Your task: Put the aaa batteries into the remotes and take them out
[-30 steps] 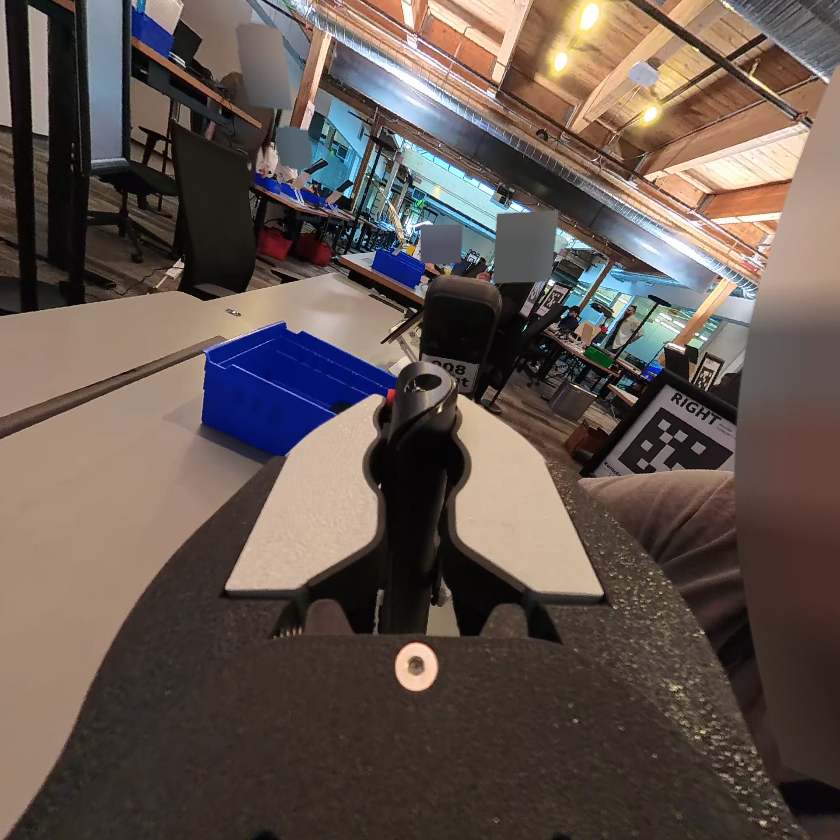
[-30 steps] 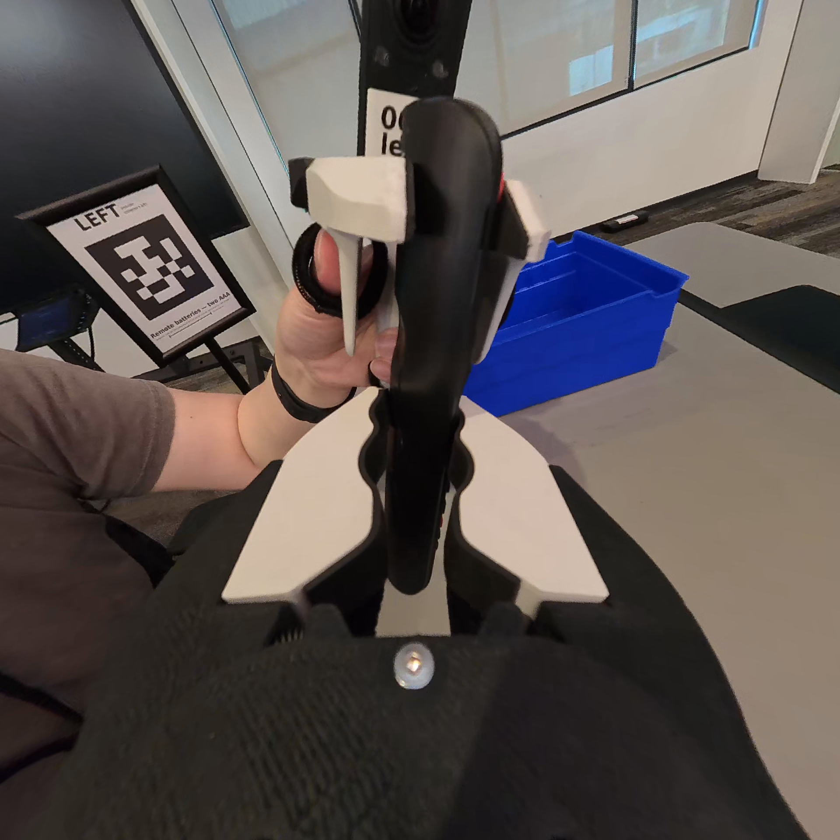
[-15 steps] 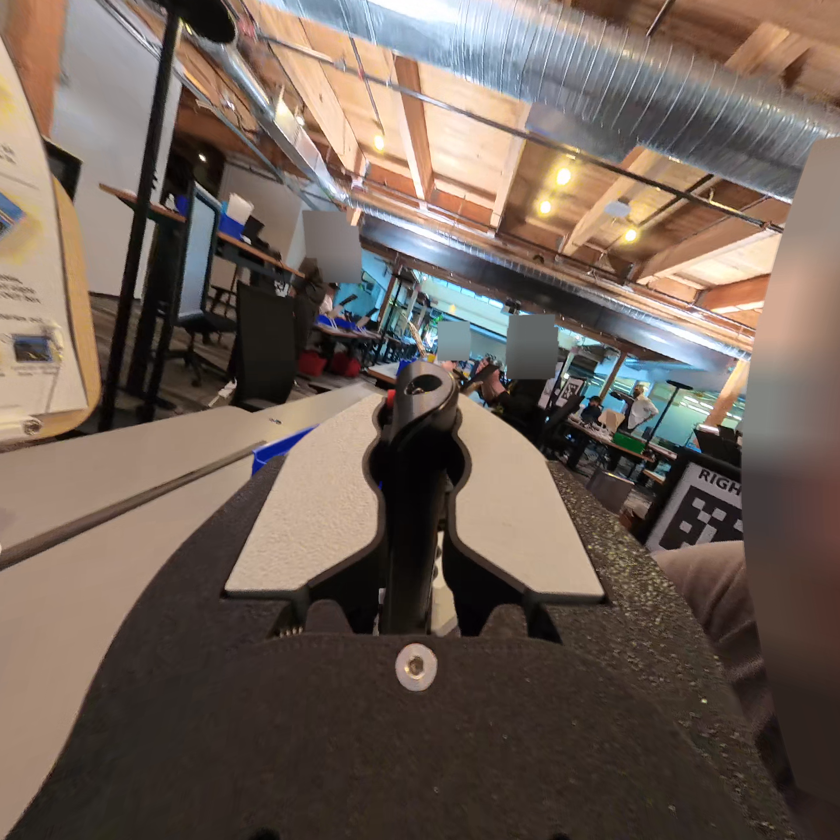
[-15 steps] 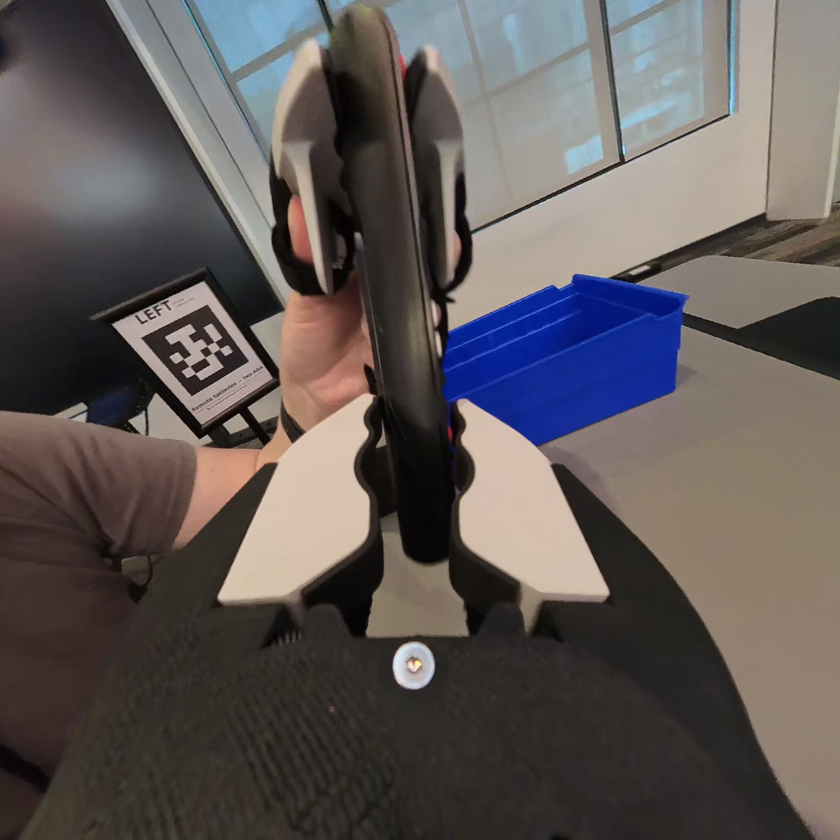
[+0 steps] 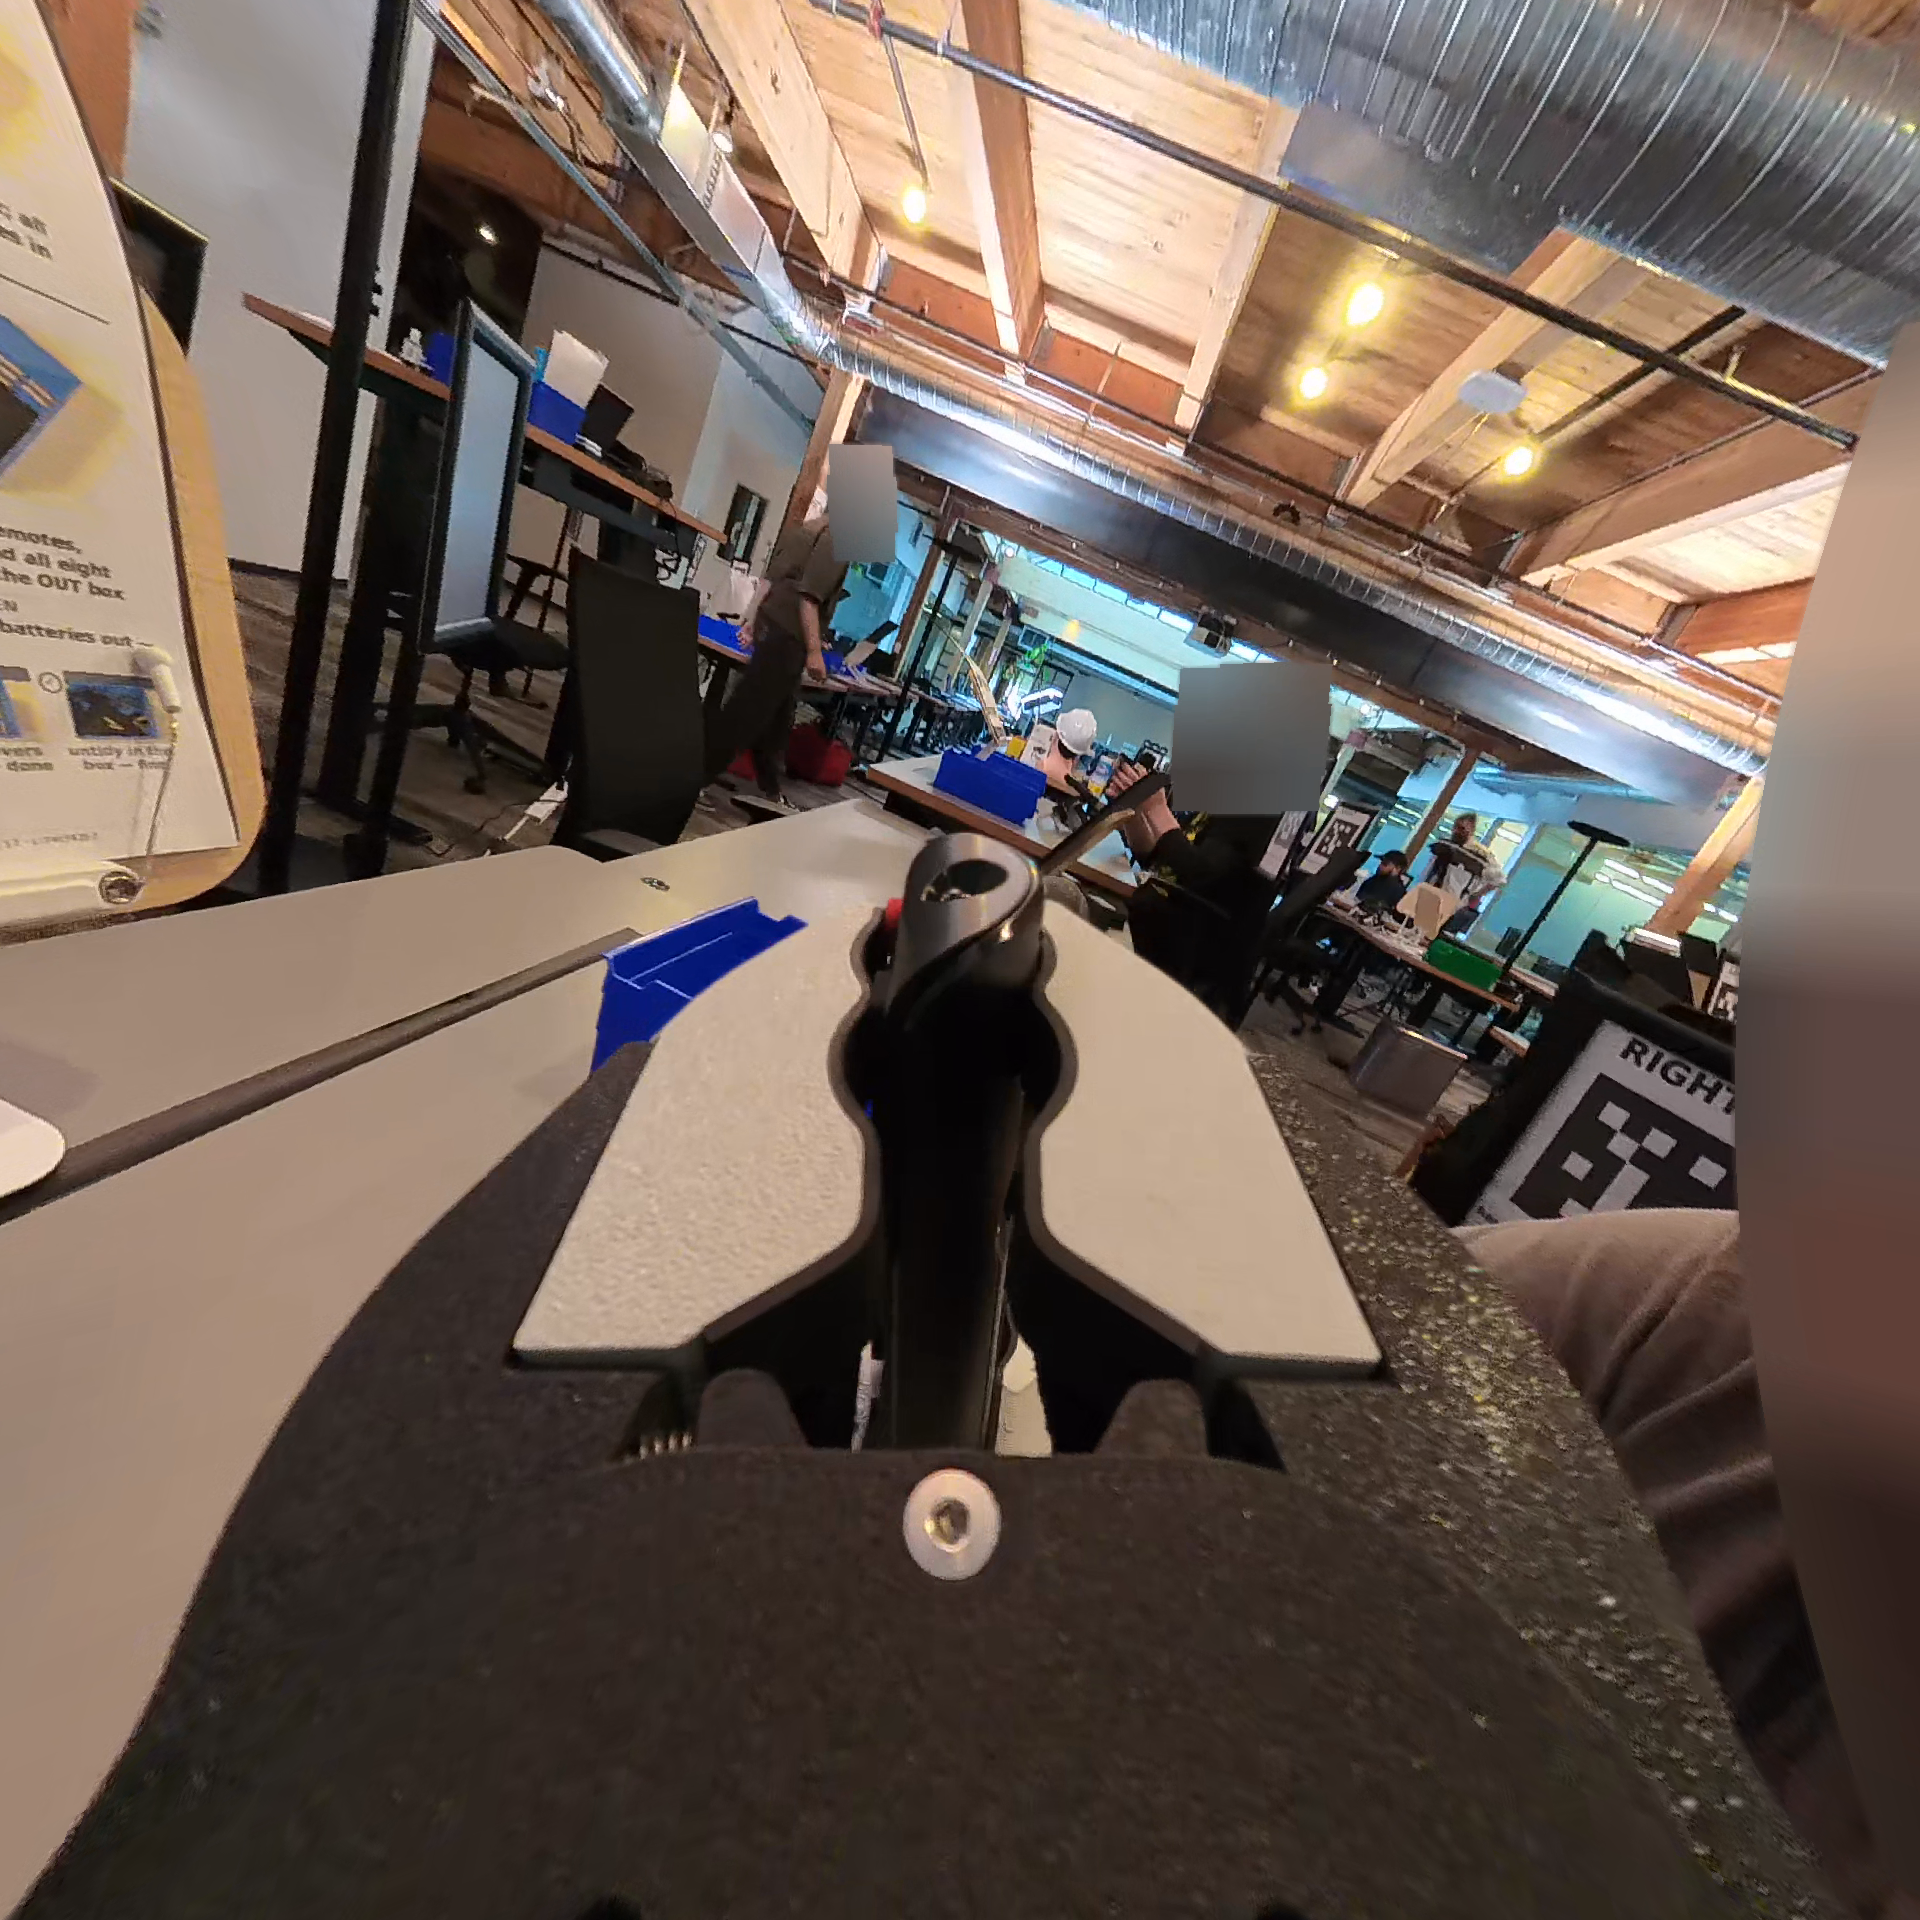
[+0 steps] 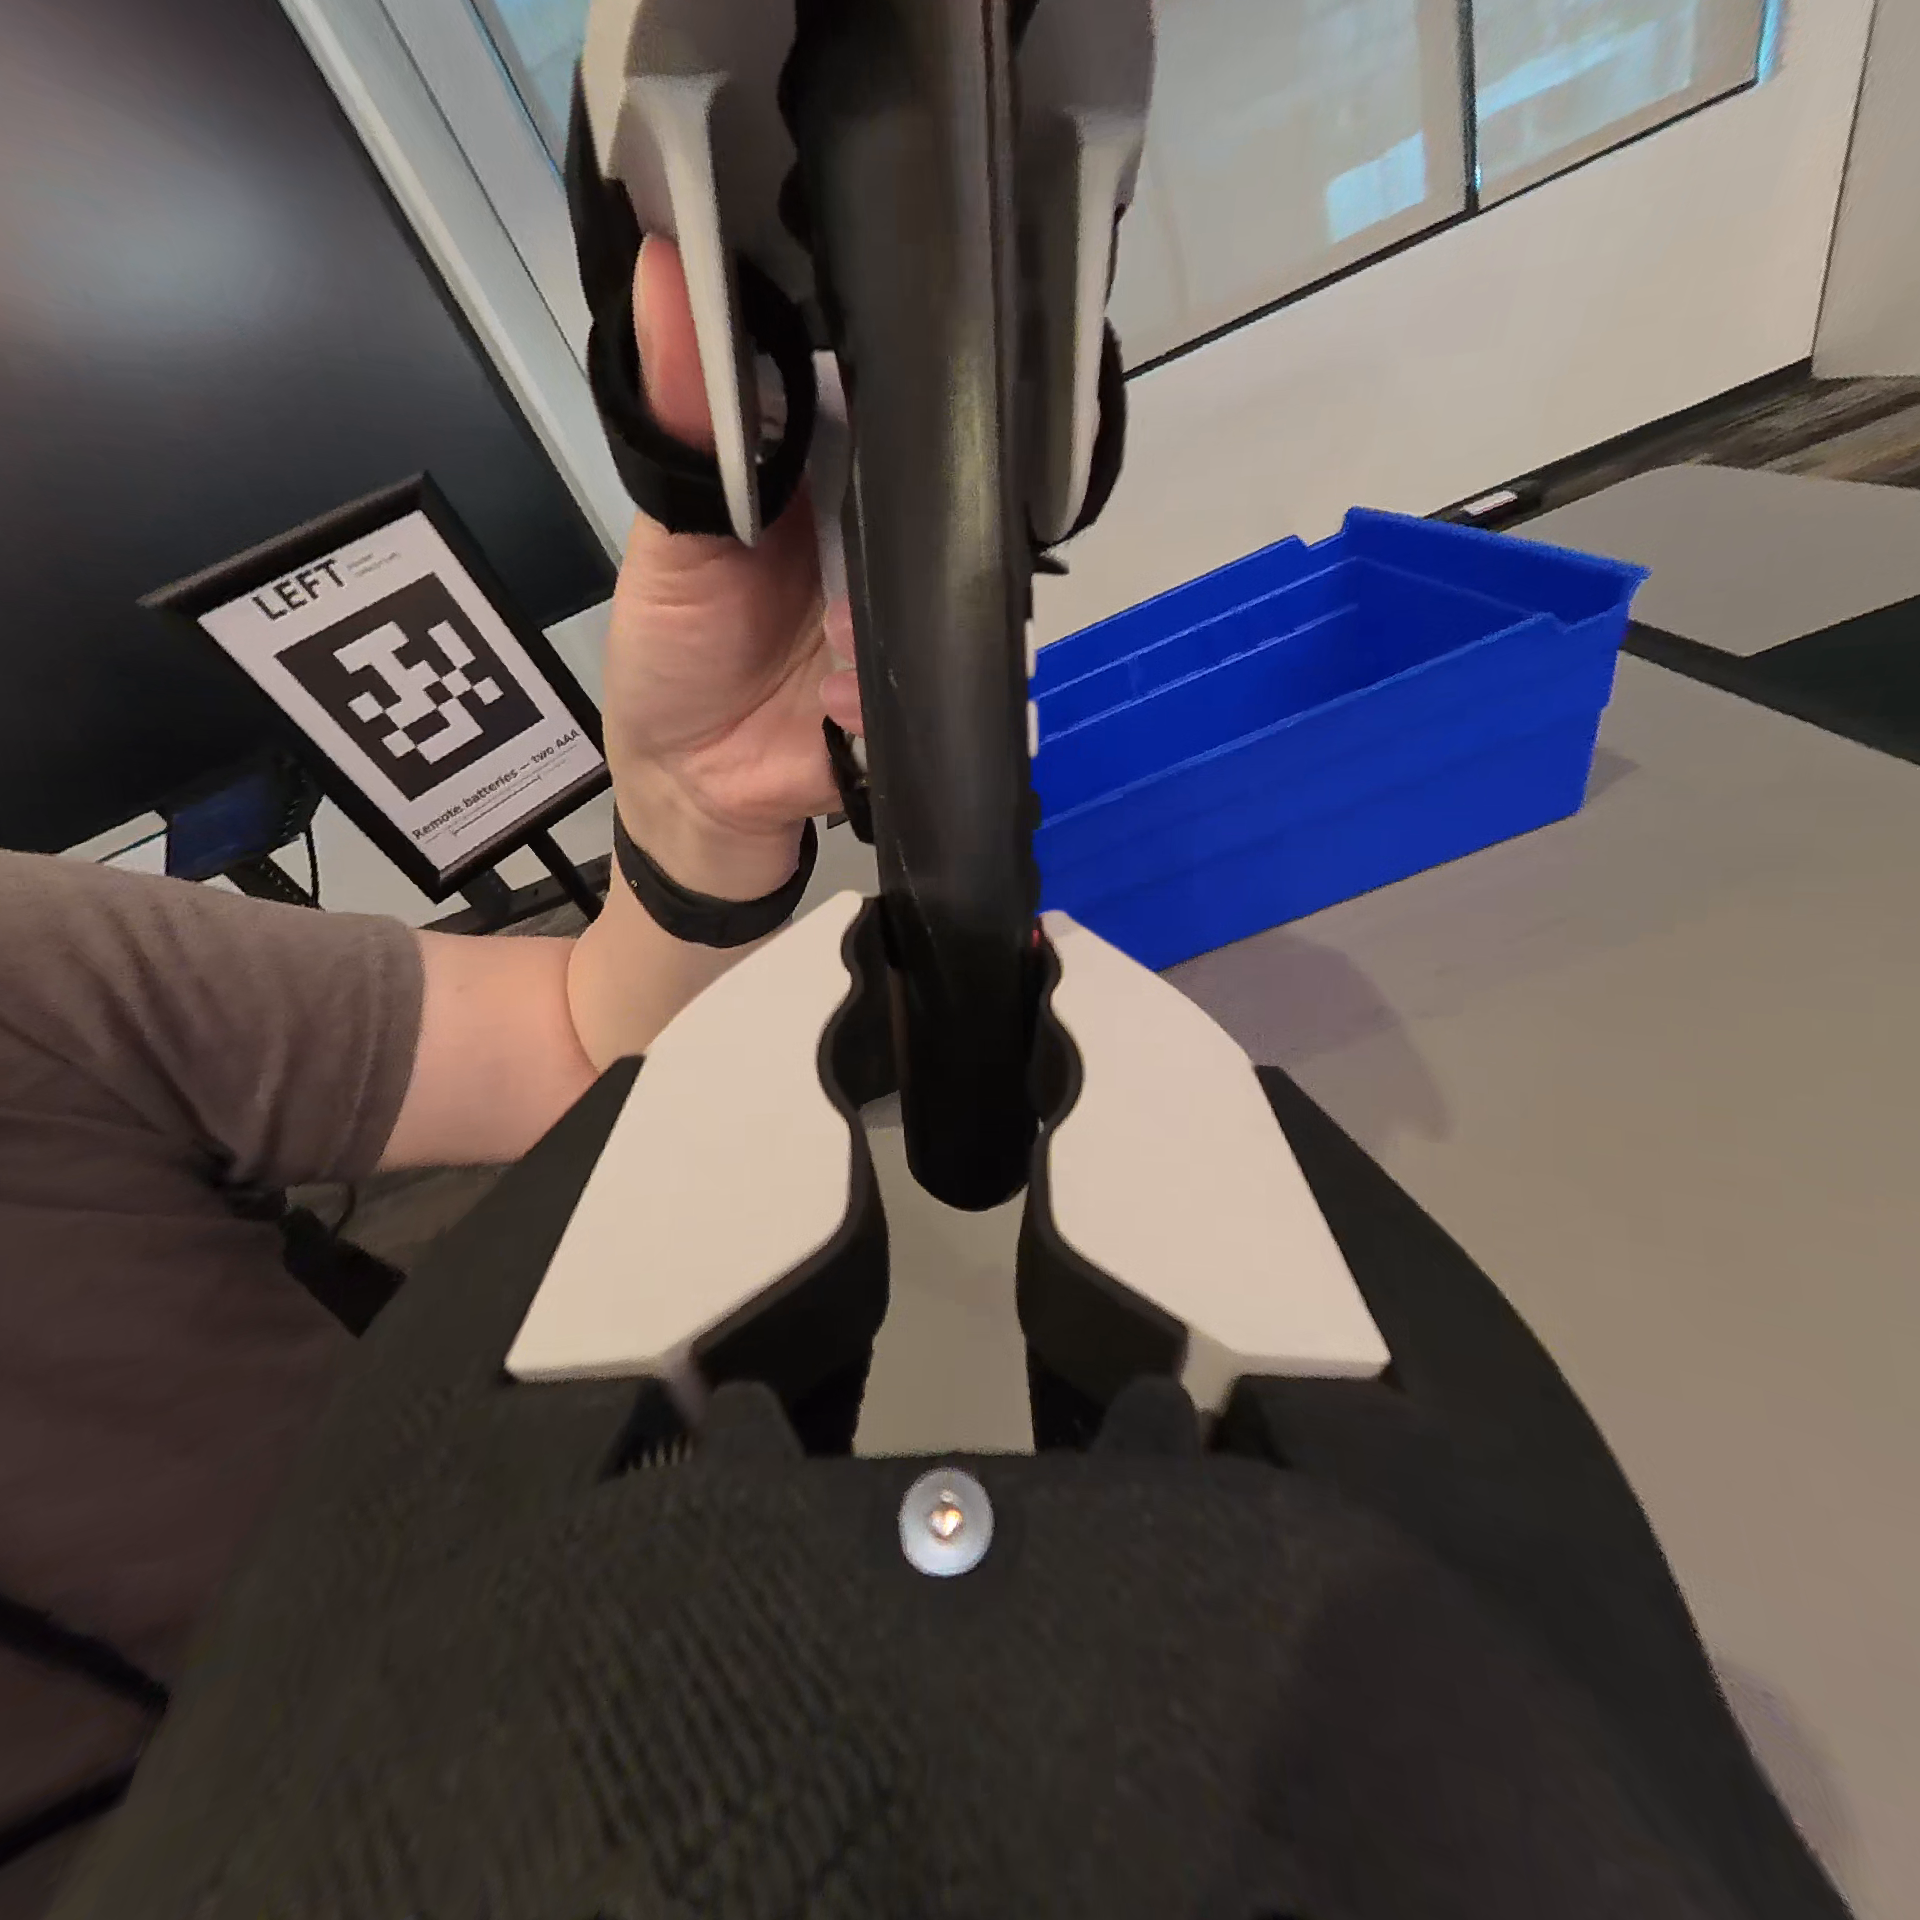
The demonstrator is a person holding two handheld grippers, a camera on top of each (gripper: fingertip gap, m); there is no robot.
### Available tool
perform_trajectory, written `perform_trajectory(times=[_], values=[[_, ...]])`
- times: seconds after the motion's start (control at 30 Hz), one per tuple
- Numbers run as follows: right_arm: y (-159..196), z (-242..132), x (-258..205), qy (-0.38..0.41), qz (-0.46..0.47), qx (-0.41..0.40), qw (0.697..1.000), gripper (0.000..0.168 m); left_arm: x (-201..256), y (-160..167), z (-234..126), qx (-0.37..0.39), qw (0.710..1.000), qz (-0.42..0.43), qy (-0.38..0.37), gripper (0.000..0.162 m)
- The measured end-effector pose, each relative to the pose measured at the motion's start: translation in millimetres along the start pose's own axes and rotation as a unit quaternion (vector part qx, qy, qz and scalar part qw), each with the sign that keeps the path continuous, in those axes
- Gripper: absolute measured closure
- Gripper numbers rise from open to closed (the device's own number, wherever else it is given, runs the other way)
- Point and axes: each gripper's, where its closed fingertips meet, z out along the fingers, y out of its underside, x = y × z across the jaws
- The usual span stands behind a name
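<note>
Remote spans both tongs: left, right.

A blue bin sits on the grey table near a framed sign.

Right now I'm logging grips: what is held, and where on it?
Both grippers clamp one black remote: the left and the right at opposite ends.
</note>
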Motion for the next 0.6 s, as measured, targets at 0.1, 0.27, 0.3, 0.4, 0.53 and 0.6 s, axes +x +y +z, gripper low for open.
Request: perform_trajectory(times=[0.1, 0.27, 0.3, 0.4, 0.53, 0.6], values=[[-4, -1, -1, -0.013, -0.009, 0.006, 1.0, 0.142, 1, -4, -2, 0.011, 1.0, -0.007, 0.009, 0.139], [-14, -10, 18, 0.007, 0.023, 0.056, 0.998, 0.129, -2, -11, -5, 0.039, 0.999, 0.009, 0.001, 0.139], [-16, -11, 25, 0.027, 0.029, 0.063, 0.997, 0.113, -3, -7, -4, 0.021, 1.0, 0.003, 0.004, 0.139], [-25, -17, 27, 0.054, 0.031, 0.083, 0.995, 0.103, -5, 6, 2, -0.017, 1.0, -0.017, 0.015, 0.139], [-41, -34, 34, 0.14, -0.033, 0.106, 0.984, 0.104, -16, 26, 10, -0.046, 0.998, -0.045, -0.004, 0.139], [-50, -42, 34, 0.185, -0.09, 0.108, 0.973, 0.104, -23, 33, 13, -0.051, 0.997, -0.043, -0.025, 0.139]])
